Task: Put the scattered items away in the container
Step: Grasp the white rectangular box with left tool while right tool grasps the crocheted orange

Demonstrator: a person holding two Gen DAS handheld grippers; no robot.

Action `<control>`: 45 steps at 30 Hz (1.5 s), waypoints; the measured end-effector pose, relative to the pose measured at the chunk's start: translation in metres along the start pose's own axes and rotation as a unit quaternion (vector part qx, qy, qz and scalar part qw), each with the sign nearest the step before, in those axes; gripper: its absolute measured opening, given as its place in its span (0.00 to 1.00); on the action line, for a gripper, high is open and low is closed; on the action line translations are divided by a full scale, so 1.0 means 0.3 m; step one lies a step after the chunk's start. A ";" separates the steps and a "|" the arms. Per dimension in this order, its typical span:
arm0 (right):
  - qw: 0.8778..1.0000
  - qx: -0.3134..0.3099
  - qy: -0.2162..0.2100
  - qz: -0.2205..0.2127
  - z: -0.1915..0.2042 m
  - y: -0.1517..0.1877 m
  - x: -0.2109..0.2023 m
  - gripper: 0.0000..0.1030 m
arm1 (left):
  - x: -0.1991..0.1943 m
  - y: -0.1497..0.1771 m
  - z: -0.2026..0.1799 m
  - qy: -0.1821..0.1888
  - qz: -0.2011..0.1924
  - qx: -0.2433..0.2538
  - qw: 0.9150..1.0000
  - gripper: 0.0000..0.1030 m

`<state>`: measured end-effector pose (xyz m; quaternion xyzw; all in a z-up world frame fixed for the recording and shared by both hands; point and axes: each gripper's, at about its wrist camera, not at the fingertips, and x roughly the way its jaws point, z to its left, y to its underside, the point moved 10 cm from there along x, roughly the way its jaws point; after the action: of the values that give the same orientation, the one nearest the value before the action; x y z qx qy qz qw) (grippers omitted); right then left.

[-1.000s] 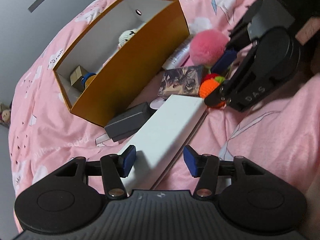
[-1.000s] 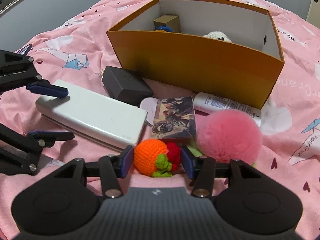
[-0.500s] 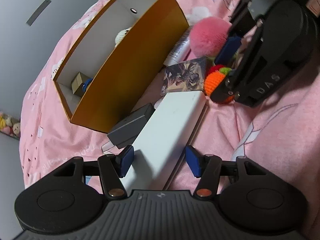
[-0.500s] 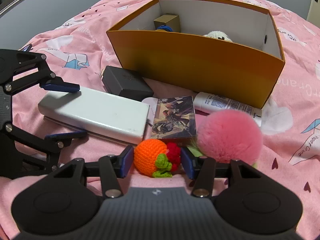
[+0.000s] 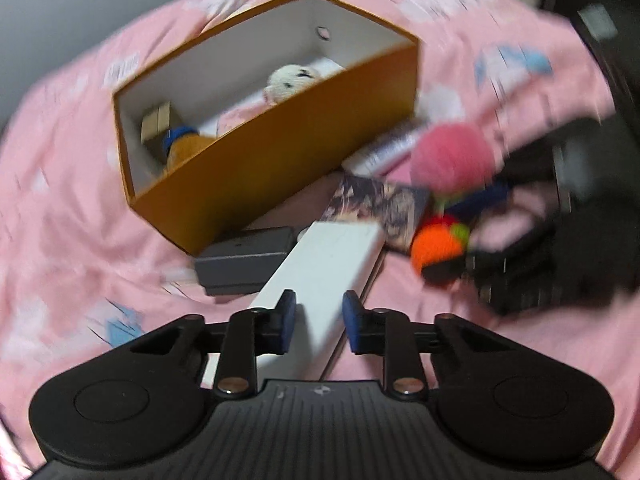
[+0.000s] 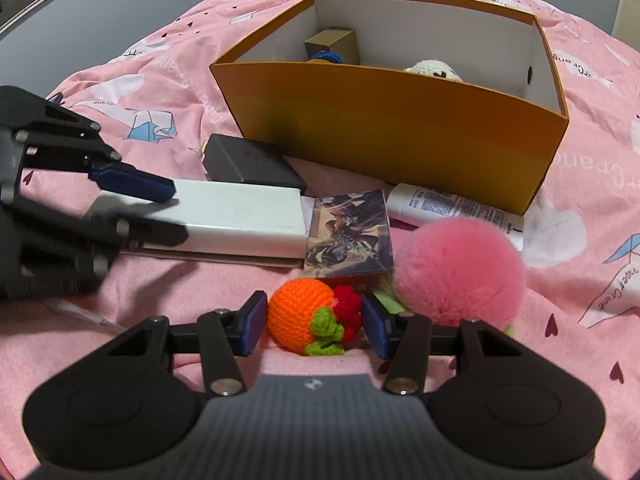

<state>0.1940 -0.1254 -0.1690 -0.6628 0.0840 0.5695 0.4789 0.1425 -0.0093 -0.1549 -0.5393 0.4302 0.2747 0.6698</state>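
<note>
Change since earlier frame: left gripper (image 5: 316, 326) has narrowed its jaws onto the long white rectangular box (image 5: 324, 268) and tilted toward the container; right gripper (image 6: 312, 326) has not shifted.
Left gripper state: blue pads (image 5: 286, 320) pressed against both long sides of the white box's near end; grip reads as closed on it, though motion blur hides the exact contact.
Right gripper state: jaws part-open, straddling the orange crocheted fruit with green leaf and red berry (image 6: 306, 318); pads just beside it, no clear squeeze.
Beside the fruit: fluffy pink pom-pom (image 6: 458, 270).
Middle ground: dark illustrated card box (image 6: 348, 234), flat dark grey case (image 6: 250, 164), white printed tube (image 6: 452, 210), all on the pink patterned bedspread (image 6: 580, 240).
Container: orange open-top cardboard box (image 6: 392, 128), farthest away, already holding 1 small brown carton (image 6: 332, 42) and 1 white crocheted toy (image 6: 434, 70).
Step in hand: securing 2 items, 1 per gripper.
Next move: lift the white box level, clear the near wall, lower inside; close fully on the fruit.
</note>
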 end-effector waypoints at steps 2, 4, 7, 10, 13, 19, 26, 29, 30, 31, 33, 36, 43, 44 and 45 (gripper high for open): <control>1.000 0.002 -0.001 0.000 -0.001 0.000 0.001 0.53 | 0.013 -0.009 0.018 0.019 0.005 -0.028 0.999 0.26; 1.000 0.004 -0.002 0.000 -0.004 0.000 0.000 0.53 | 0.022 -0.015 0.025 0.006 0.008 -0.027 1.000 0.26; 1.000 0.005 -0.003 0.000 -0.004 -0.001 0.001 0.53 | 0.024 -0.018 0.016 -0.045 0.007 0.026 0.999 0.27; 1.000 0.006 -0.005 0.001 -0.005 0.000 0.003 0.53 | 0.017 -0.010 -0.010 -0.067 0.009 0.082 0.994 0.30; 1.000 0.007 -0.005 0.001 -0.008 0.001 0.005 0.53 | 0.002 0.000 -0.034 -0.085 0.006 0.127 0.988 0.54; 1.000 0.008 -0.006 0.002 -0.011 -0.001 0.010 0.54 | 0.012 0.043 -0.101 -0.092 0.005 0.185 0.978 0.75; 1.000 0.010 -0.007 0.002 -0.013 0.001 0.010 0.54 | 0.062 0.053 -0.081 -0.131 -0.015 0.208 0.969 0.74; 1.000 0.011 -0.007 0.002 -0.013 0.001 0.010 0.54 | 0.078 0.056 -0.077 -0.130 -0.010 0.204 0.970 0.74; 1.000 0.011 -0.007 0.002 -0.013 0.001 0.010 0.54 | 0.085 0.058 -0.077 -0.130 -0.009 0.204 0.970 0.74; 1.000 0.011 -0.008 0.002 -0.013 0.001 0.010 0.54 | 0.092 0.057 -0.078 -0.130 -0.007 0.204 0.970 0.74; 1.000 0.012 -0.007 0.003 -0.013 0.002 0.011 0.54 | 0.101 0.054 -0.079 -0.130 -0.003 0.204 0.970 0.74; 1.000 0.012 -0.007 0.003 -0.013 0.002 0.011 0.54 | 0.108 0.052 -0.093 -0.131 -0.006 0.210 0.969 0.70; 1.000 0.013 -0.007 0.001 -0.014 0.002 0.007 0.54 | 0.090 0.043 -0.112 -0.122 -0.019 0.211 0.970 0.44; 1.000 0.013 -0.006 0.001 -0.015 0.002 0.006 0.54 | 0.082 0.038 -0.112 -0.121 -0.021 0.208 0.970 0.41; 1.000 0.013 -0.006 0.001 -0.015 0.001 0.006 0.54 | 0.075 0.035 -0.112 -0.120 -0.022 0.204 0.971 0.39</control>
<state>0.1973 -0.1281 -0.1711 -0.6529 0.0887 0.5729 0.4876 0.1353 -0.0410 -0.1813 -0.3643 0.3816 0.2288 0.8181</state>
